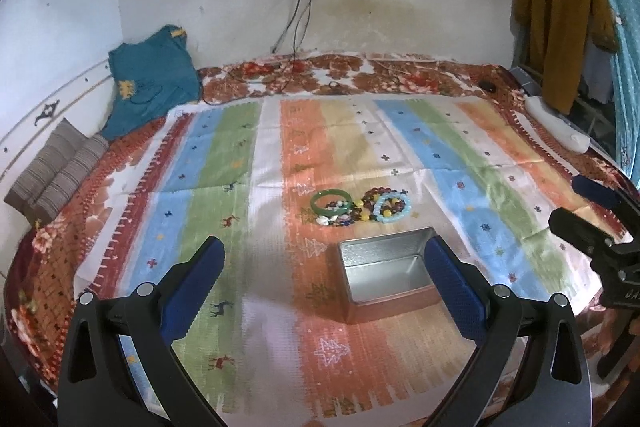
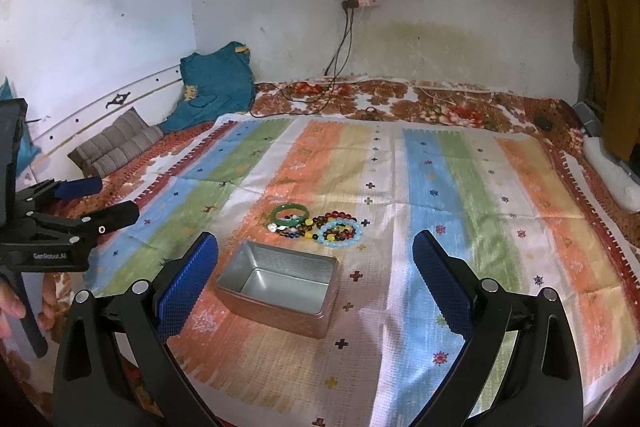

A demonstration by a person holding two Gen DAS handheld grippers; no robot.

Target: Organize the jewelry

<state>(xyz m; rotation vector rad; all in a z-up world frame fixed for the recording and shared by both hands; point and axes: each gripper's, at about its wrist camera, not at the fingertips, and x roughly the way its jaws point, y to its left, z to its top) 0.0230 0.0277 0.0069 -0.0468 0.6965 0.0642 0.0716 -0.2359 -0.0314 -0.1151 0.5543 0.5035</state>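
Note:
A pile of bracelets lies on the striped cloth: a green bangle (image 1: 331, 205) (image 2: 289, 215), a light blue bead bracelet (image 1: 393, 207) (image 2: 341, 231) and dark and multicoloured bead strands (image 1: 362, 207) (image 2: 316, 227). An open, empty metal tin (image 1: 386, 273) (image 2: 280, 279) sits just in front of them. My left gripper (image 1: 325, 267) is open and empty, hovering short of the tin. My right gripper (image 2: 316, 263) is open and empty, also short of the tin. Each gripper shows at the edge of the other's view, the right gripper (image 1: 592, 211) and the left gripper (image 2: 96, 203).
The striped cloth (image 1: 224, 163) (image 2: 460, 187) covers a floral bedspread (image 1: 360, 79). A teal garment (image 1: 152, 83) and striped cushions (image 1: 56, 171) lie at the back left. Cables (image 1: 298, 23) hang from a wall socket. A white power strip (image 1: 556, 127) and hanging clothes (image 1: 560, 27) are at right.

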